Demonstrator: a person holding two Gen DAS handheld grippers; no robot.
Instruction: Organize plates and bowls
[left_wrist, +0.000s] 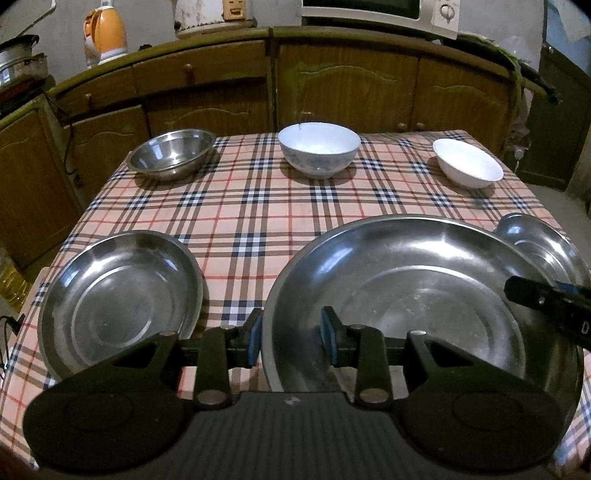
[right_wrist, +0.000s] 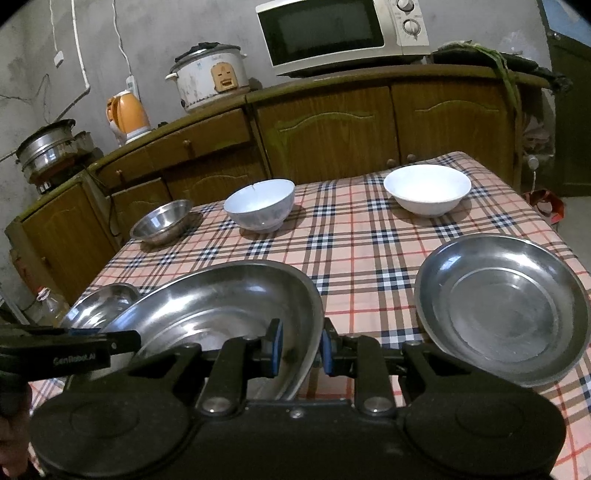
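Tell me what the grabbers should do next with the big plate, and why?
Probably lower the big plate flat onto the tablecloth. The left gripper and right gripper have their jaws clamped on its rim, and it seems to hang above the cloth, between the left small plate and right small plate.

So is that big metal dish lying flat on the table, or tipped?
Tipped. The big metal dish is raised on one side, its rim between the right claw pads.

My two wrist cameras are looking forward and down across the worktop (left_wrist: 236, 206), close behind each tool, both sharing the big steel plate (left_wrist: 424, 295) and far bowls.
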